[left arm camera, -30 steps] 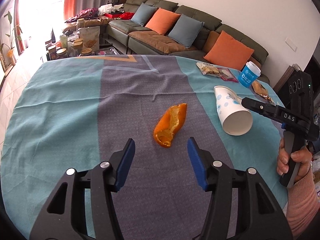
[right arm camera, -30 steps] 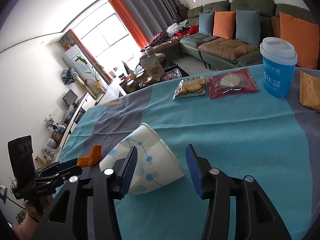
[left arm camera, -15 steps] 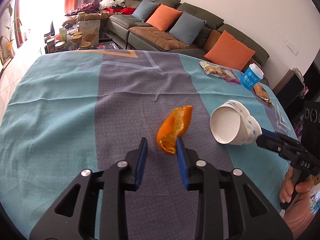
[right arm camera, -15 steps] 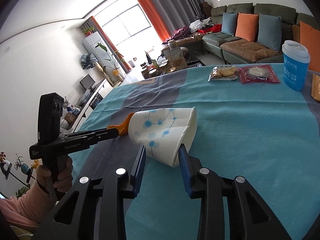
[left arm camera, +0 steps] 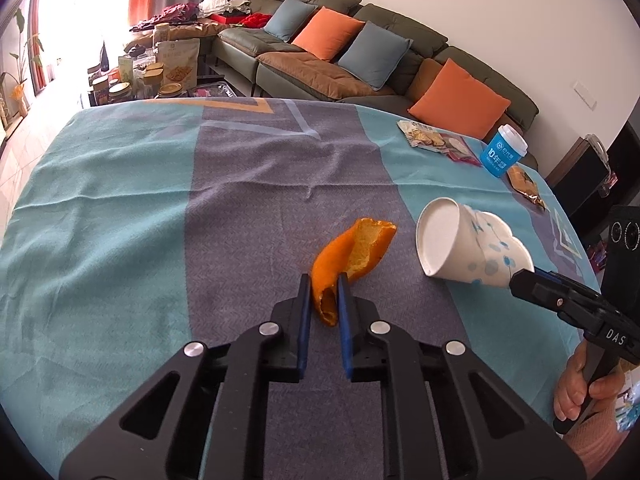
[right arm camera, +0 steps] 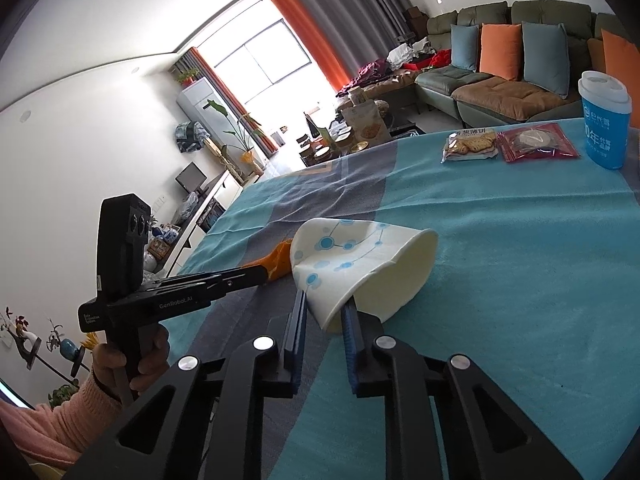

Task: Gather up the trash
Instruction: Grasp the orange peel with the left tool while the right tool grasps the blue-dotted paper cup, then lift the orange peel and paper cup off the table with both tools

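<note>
An orange peel is pinched at its near end by my left gripper, which is shut on it just above the cloth. A white paper cup with blue dots is squashed at its base in my right gripper, held tilted with its mouth toward the peel. In the right wrist view the cup fills the centre, and the peel shows behind it at the tip of the left gripper.
The table has a teal and grey cloth. At the far right lie a cracker packet, a red packet, a blue lidded cup and a yellow wrapper. A sofa with cushions stands behind.
Both grippers have closed: the left on the orange peel, the right on the paper cup. The cup was lifted, swung mouth toward the peel and brought closer to it.
</note>
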Demonstrator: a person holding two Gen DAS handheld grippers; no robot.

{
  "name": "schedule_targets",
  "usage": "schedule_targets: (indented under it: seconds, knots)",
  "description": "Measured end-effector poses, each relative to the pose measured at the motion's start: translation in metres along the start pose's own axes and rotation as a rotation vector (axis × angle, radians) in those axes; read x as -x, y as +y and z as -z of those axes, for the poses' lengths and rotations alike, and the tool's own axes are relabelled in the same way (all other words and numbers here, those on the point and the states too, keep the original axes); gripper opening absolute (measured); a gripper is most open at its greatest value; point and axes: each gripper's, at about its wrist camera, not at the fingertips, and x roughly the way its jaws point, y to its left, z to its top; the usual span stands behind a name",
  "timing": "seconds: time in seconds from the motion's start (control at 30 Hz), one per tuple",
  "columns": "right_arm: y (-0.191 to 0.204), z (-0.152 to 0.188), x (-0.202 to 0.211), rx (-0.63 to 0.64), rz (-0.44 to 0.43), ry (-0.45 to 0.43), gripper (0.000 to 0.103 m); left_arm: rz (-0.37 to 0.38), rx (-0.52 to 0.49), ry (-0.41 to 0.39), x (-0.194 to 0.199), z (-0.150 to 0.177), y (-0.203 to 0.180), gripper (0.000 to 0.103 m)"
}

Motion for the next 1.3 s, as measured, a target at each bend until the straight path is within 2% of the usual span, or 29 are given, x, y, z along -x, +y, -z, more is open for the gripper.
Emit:
schedule_targets:
  seconds: [0.17, 0.57, 1.3]
  knots:
    - [0.008, -0.002, 0.001, 0.017, 0.004, -0.027, 0.008, -0.012, 0.008, -0.033, 0.018, 0.009, 0.004, 0.012]
    - [0.032, 0.000, 0.003, 0.039, -0.002, -0.073, 0.008, -0.072, 0.008, -0.119, 0.077, 0.037, 0.013, 0.012]
    - [0.088, 0.018, -0.022, 0.122, -0.092, -0.041, 0.008, -0.152, 0.068, -0.176, 0.146, 0.094, 0.040, 0.012]
